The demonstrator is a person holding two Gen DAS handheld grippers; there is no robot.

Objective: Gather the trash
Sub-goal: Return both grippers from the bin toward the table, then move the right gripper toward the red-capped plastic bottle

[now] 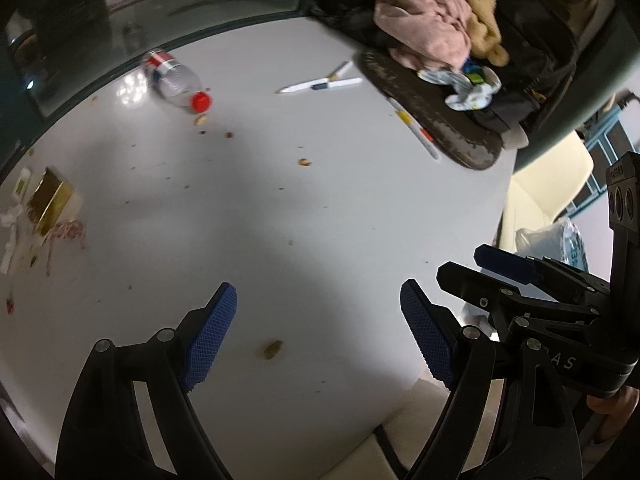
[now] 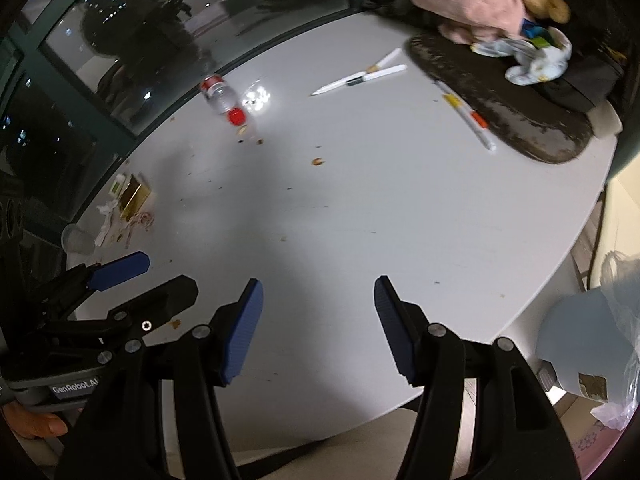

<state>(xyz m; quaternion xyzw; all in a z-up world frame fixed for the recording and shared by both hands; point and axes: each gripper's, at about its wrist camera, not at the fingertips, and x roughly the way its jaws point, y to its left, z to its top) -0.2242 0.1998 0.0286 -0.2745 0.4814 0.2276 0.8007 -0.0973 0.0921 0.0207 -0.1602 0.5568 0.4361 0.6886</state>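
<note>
A clear plastic bottle point(image 1: 176, 80) with a red cap lies on the white table point(image 1: 320, 208) near the far edge; it also shows in the right wrist view point(image 2: 222, 96). A gold wrapper with string and crumpled tissue point(image 1: 50, 204) lies at the table's left, seen too in the right wrist view point(image 2: 130, 204). Crumbs are scattered across the table top. My left gripper point(image 1: 318, 336) is open and empty over the near table. My right gripper point(image 2: 318, 328) is open and empty beside it. Each gripper shows in the other's view.
Pens point(image 1: 324, 85) and markers point(image 1: 416, 130) lie at the back. A dark bag with pink and tan cloth point(image 1: 436, 28) fills the far right. A plastic-lined bin point(image 2: 596, 344) stands on the floor right of the table. A clear cup point(image 2: 76, 238) sits at the left edge.
</note>
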